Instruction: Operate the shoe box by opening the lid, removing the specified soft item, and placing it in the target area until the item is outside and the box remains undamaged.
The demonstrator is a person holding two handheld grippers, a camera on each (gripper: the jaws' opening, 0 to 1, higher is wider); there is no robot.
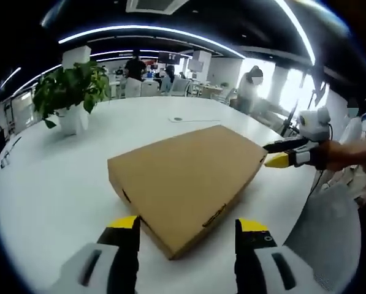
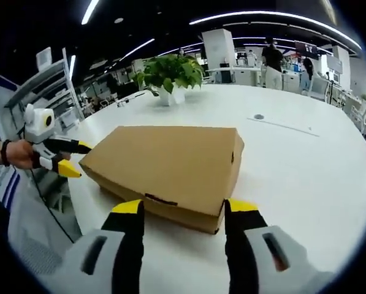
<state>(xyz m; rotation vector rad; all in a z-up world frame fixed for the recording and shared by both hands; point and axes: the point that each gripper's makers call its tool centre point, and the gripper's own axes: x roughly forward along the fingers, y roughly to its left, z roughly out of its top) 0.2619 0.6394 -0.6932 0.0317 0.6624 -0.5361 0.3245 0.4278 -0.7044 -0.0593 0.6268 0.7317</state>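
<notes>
Left gripper view: closed shoe box (image 1: pixel 186 180) lies at 12 o'clock between spread jaws of left gripper (image 1: pixel 187 228); right gripper (image 2: pixel 181 211) likewise open, equally near

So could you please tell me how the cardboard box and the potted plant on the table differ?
The cardboard box is flat, brown and low, with its lid shut; the potted plant stands upright, green leaves above a white pot. The box lies near both hand-held grippers; the plant sits farther back. Both rest on the white table.

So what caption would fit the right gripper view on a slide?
Closed cardboard shoe box on a white table, the open right tool facing it, potted plant behind.
</notes>
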